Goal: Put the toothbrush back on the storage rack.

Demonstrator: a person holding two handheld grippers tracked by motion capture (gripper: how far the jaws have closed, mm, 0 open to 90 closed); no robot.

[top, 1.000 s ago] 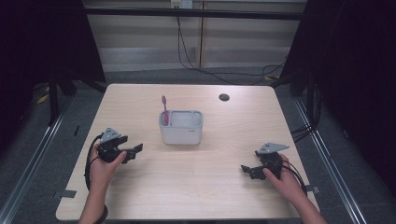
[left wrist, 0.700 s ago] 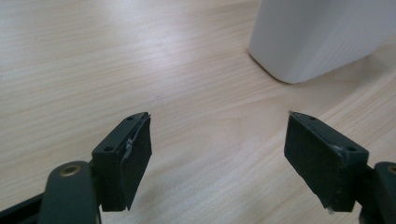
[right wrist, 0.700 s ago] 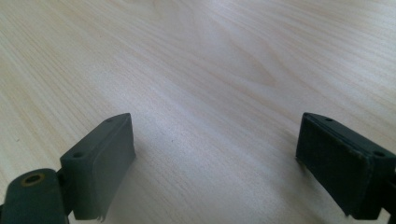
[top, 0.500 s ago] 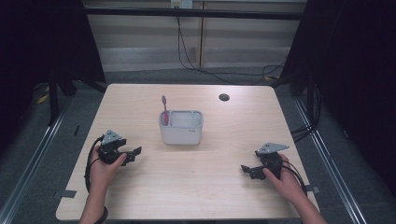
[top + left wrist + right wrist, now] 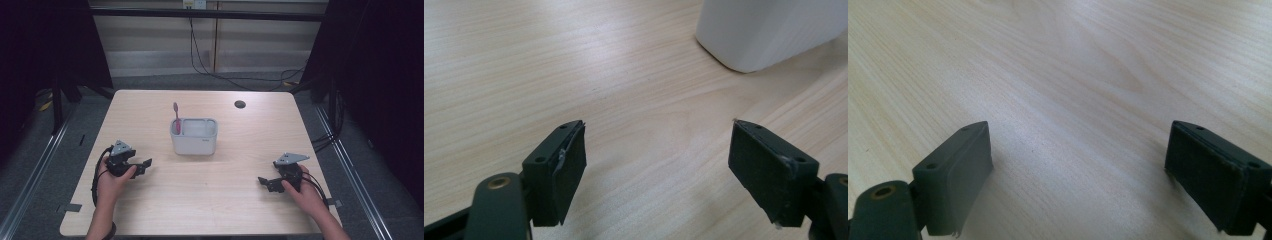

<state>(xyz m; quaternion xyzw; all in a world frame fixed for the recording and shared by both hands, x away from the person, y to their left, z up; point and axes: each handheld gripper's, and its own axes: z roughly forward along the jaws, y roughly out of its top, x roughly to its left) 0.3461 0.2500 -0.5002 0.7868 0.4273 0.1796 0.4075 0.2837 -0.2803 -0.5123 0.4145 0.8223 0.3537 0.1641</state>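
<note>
A white holder stands at the middle of the wooden table, with a pink toothbrush upright in its left compartment. My left gripper rests low over the table's left side, open and holding nothing, its jaws pointing right. In the left gripper view the holder's lower corner lies ahead to the upper right, well beyond my left gripper. My right gripper sits near the front right, open, jaws pointing left. The right gripper view has bare wood between the spread jaws of my right gripper.
A dark round grommet hole sits near the table's far edge. Cables trail from both grippers toward the person's forearms. Dark floor and rails surround the table.
My left gripper has drifted slightly toward the front of the table. The right gripper has stayed put.
</note>
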